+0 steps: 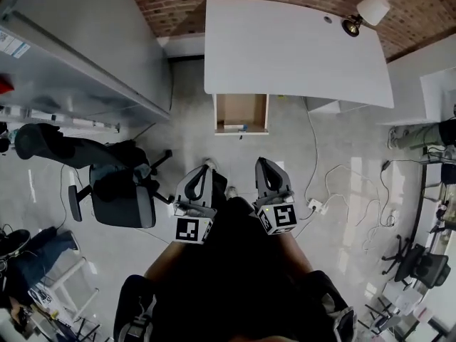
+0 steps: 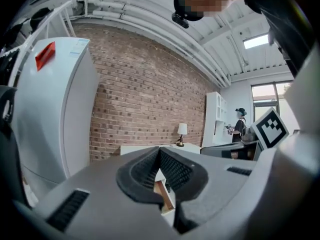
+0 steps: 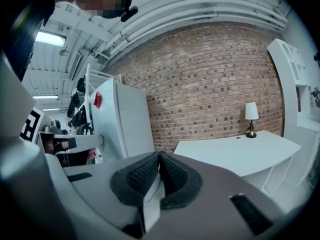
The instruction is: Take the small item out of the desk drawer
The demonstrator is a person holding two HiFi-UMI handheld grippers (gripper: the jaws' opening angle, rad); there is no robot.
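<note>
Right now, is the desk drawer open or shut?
Open: the drawer juts out from the desk, its brown inside exposed from above.

My head camera is looking steeply down from high above the floor (image 1: 342, 141). It's taking in the white table (image 1: 285, 48), its open drawer (image 1: 241, 112) and both tools from behind. The camera on my left tool (image 2: 160, 151) is riding close behind the jaws, looking nearly level along them at the brick wall (image 2: 140, 99). The one on my right tool (image 3: 158, 156) is doing likewise. All three are sharing the table and its lamp (image 3: 250, 115), both well off.
</note>
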